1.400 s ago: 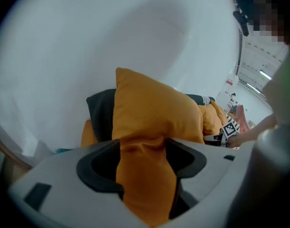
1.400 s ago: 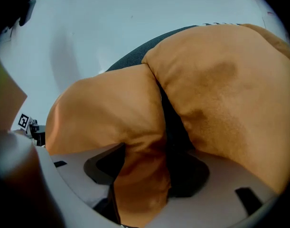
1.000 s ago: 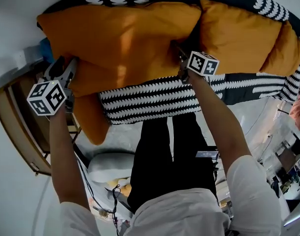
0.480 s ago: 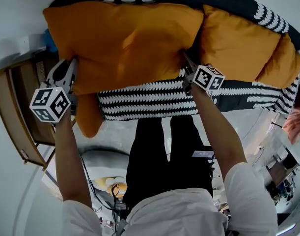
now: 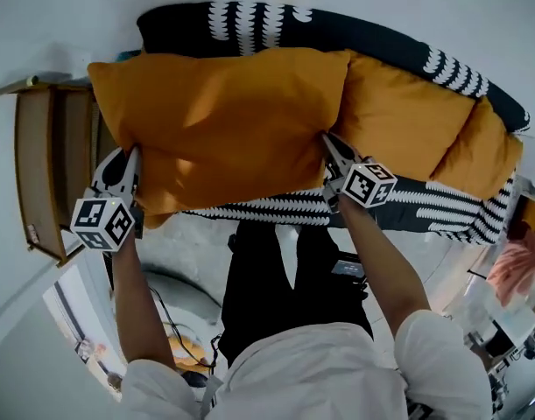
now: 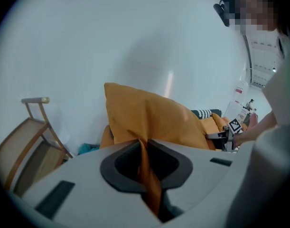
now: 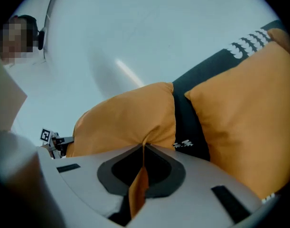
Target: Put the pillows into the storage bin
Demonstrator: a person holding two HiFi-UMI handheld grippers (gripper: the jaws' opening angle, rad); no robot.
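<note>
The left gripper (image 5: 131,156) is clenching its jaws on a pinch of orange fabric at the lower left corner of the large orange pillow (image 5: 223,116). The left gripper view is showing that fold running straight through the closed jaws. The right gripper (image 5: 327,140) is doing the same at the pillow's lower right edge. In the right gripper view its jaws are pressing together on a thin orange flap.

Between the 2 grippers the pillow is hanging spread out, held up in front of the bed (image 5: 276,206). The bed's black cover with white markings is showing below the pillow's bottom edge and above its top. The person's 2 bare forearms are reaching up from white sleeves to the grippers, 1 on each side of the pillow.

A 2nd orange pillow (image 5: 403,116) is lying on the bed just to the right of the held one. In the head view its left edge is sitting partly behind the held pillow, and the right gripper view is showing a dark strip of the cover between the 2. A further orange bulge (image 5: 488,151) is lying at the far right, touching the 2nd pillow; whether it is a separate pillow I cannot tell.

A wooden frame (image 5: 39,169) is standing against the white wall at the left, near the left gripper.
</note>
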